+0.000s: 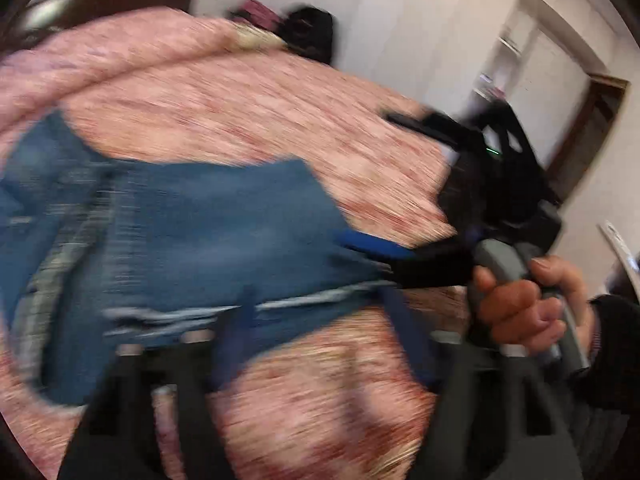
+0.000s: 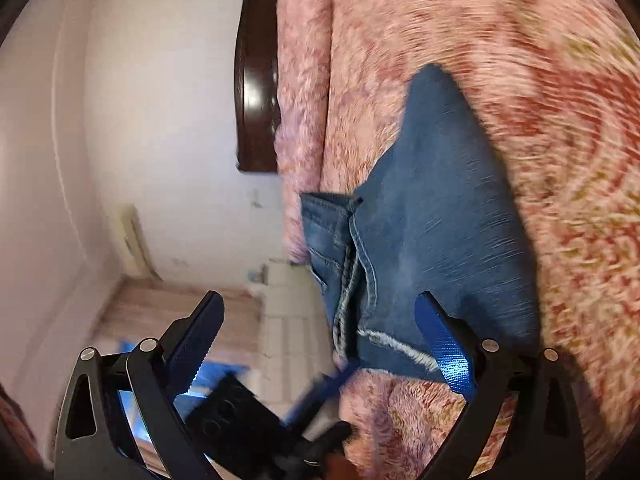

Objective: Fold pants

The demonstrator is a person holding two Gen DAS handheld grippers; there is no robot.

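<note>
My right gripper stands spread wide over the folded jeans on the pink fleece blanket; my left gripper (badly blurred) I cannot tell.

Black right gripper frame, silver screws, ribbed blue pads; bare-skinned hand, dark sleeve.

Blue denim pants (frayed hem nearest), folded in layers flat on the pink blanket
</note>
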